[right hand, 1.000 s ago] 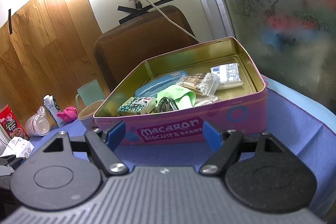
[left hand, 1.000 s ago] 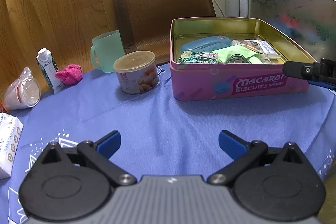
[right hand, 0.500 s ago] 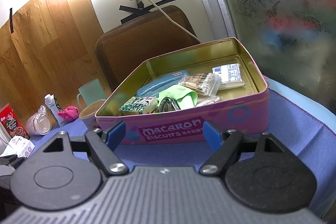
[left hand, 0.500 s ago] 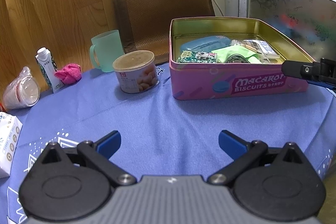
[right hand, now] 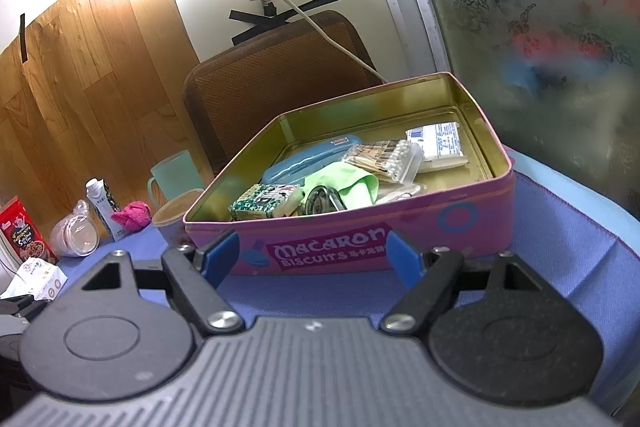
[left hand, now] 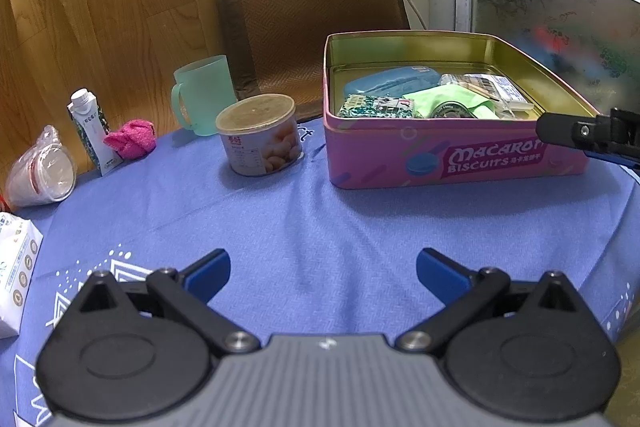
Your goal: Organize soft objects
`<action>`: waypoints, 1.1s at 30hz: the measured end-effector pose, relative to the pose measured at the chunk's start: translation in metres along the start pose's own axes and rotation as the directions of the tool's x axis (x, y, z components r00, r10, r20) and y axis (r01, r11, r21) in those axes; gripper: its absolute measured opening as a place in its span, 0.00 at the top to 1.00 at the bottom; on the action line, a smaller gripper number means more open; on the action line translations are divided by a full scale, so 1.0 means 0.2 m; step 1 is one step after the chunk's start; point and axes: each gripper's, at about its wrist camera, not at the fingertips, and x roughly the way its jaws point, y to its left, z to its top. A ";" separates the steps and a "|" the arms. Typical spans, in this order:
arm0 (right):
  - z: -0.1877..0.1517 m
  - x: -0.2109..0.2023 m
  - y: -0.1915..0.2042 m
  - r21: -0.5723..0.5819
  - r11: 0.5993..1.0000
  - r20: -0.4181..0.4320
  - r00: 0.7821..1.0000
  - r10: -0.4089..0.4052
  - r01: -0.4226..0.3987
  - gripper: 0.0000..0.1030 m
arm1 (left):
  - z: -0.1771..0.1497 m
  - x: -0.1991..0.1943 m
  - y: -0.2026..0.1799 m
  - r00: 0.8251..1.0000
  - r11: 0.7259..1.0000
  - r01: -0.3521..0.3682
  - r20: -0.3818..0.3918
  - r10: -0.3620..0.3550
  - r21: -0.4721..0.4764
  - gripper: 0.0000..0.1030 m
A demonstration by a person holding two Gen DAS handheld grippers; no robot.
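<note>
Table with blue cloth (left hand: pixel 320 227), contents listed left to right as the left wrist camera sees them.

1. White paper packet (left hand: pixel 16 267), at the left edge; print too small to read.
2. Clear plastic cup (left hand: pixel 42 173), lying on its side.
3. Small drink carton (left hand: pixel 91 131), upright; label not legible.
4. Pink cloth (left hand: pixel 131 139), bunched, just right of the carton. Judged the soft item still loose on the table.
5. Green mug (left hand: pixel 202 95), upright, handle to the left.
6. Round can (left hand: pixel 259 135) with a plastic lid, picture label, text unreadable.
7. Pink tin (left hand: pixel 452 159), open, lettered "MACARON BISCUITS". Holds a blue case (right hand: pixel 312 161), a patterned packet (right hand: pixel 266 202), a green cloth (right hand: pixel 344 183), a bundle of cotton swabs (right hand: pixel 384 157) and a white printed packet (right hand: pixel 438 143).

Grippers. Left gripper (left hand: pixel 323 271): released, nothing between the fingers, low over bare cloth. Right gripper (right hand: pixel 313 255): released, empty, just in front of the tin's lettered wall.

Key relation. The pink cloth lies up and far left of the left gripper, well apart from it, and farther from the right; the left hand is nearer. The tin sits to the right, its long side facing both grippers.

A red box (right hand: pixel 22 231) shows at far left in the right wrist view.
</note>
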 end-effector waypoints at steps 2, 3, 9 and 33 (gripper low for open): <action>0.00 0.00 0.00 0.001 1.000 0.000 1.000 0.000 0.000 0.20 | 0.00 0.00 0.00 1.000 1.000 -0.001 0.000 0.001 0.000 0.00; 0.00 0.00 0.00 0.001 1.000 0.000 1.000 0.000 0.000 0.20 | 0.00 0.00 0.00 1.000 1.000 -0.001 -0.001 0.001 0.000 0.00; 0.00 0.00 0.00 0.000 1.000 0.000 1.000 0.000 0.000 0.20 | 0.00 0.00 0.00 1.000 1.000 -0.001 -0.002 0.001 0.003 0.00; 0.00 -0.01 0.01 -0.001 1.000 -0.002 1.000 0.000 0.000 0.20 | 0.00 0.01 0.00 1.000 1.000 0.007 -0.026 -0.007 -0.004 0.00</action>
